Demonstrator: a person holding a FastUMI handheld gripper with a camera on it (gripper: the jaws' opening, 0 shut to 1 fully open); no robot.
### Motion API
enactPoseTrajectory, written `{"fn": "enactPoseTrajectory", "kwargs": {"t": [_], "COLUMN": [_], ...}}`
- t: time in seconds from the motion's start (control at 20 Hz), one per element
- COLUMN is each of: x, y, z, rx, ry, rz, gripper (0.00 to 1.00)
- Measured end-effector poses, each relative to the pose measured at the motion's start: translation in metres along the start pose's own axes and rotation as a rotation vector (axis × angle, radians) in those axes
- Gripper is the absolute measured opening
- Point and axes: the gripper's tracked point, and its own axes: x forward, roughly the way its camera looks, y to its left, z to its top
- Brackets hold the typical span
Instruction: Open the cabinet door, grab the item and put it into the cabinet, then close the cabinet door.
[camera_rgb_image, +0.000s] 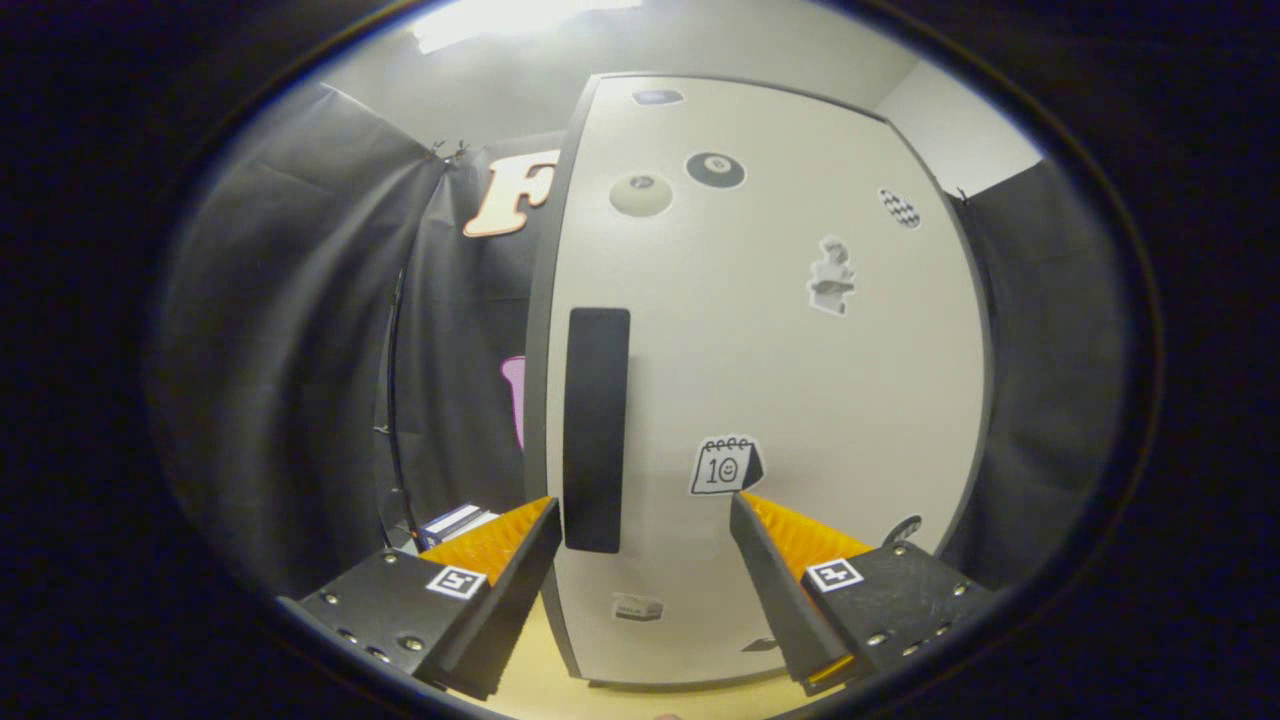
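Black cloth (290, 330) hangs along the booth's left side, and low against it, past my left finger, I see a small blue-and-white box (455, 523) resting on the pale wooden tabletop (545, 690); it looks like the item to be stowed, though I cannot tell for sure. Next comes the white cabinet door (800, 400), shut and upright, standing on that tabletop and facing me. Its tall dark handle (596, 430) runs vertically close to the door's left edge, with its lower end between my fingertips but nearer the left one. My gripper (645, 520) is spread wide with nothing between its fingers, and I cannot tell whether either tip touches the door. Stickers dot the panel: two billiard balls (680, 182) near the top, a pale figure (831, 277) toward the right, and a calendar sticker (727, 465) just above my right finger. More black cloth hangs right of the cabinet.
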Motion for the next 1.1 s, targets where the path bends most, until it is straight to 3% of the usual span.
{"fn": "enactPoseTrajectory", "kwargs": {"t": [0.35, 0.8, 1.1], "x": [-0.086, -0.210, -0.253], "y": [-0.043, -0.062, -0.068], "z": [0.000, 0.019, 0.031], "rx": [-0.049, -0.052, -0.014], "ry": [0.052, 0.075, 0.069], "rz": [-0.092, -0.130, -0.151], "gripper": [1.00, 1.00, 0.99]}}
